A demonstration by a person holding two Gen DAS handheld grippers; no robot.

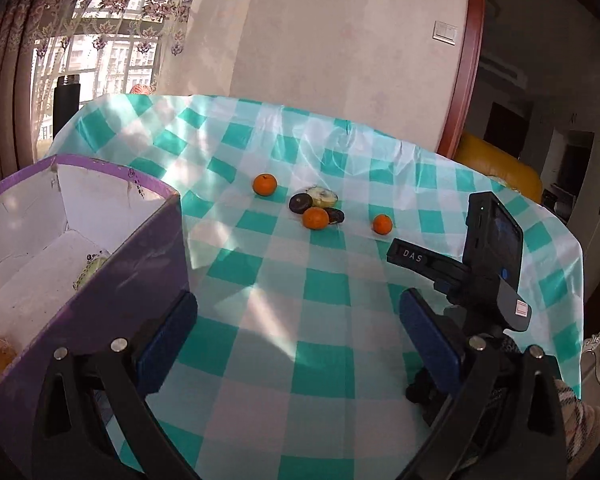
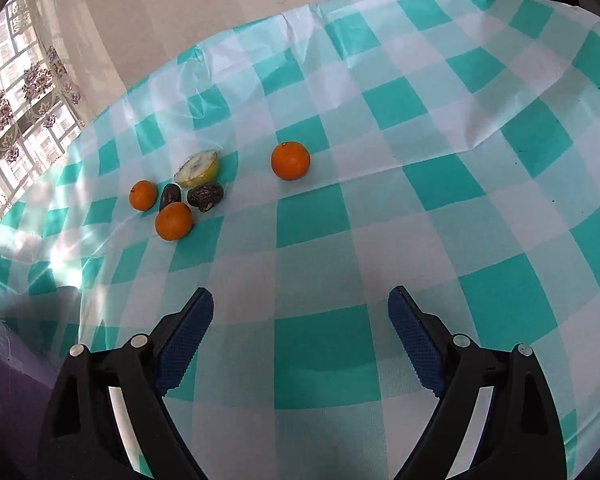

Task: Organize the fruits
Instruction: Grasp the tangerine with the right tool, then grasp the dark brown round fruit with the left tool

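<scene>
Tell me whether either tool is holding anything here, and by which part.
Nothing is held. The left tool and right tool are both open with only the teal-and-white checked tablecloth between their blue pads.

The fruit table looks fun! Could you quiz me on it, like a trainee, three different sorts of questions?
1. How many oranges lie on the tablecloth?
2. True or false: the left gripper holds a fruit between its fingers.
3. The purple box stands: A) beside the left gripper, B) among the oranges, C) on the floor.

Key:
1. Three: the lone orange, the near orange, the far orange.
2. False; both it and the right gripper are open.
3. A.
</scene>
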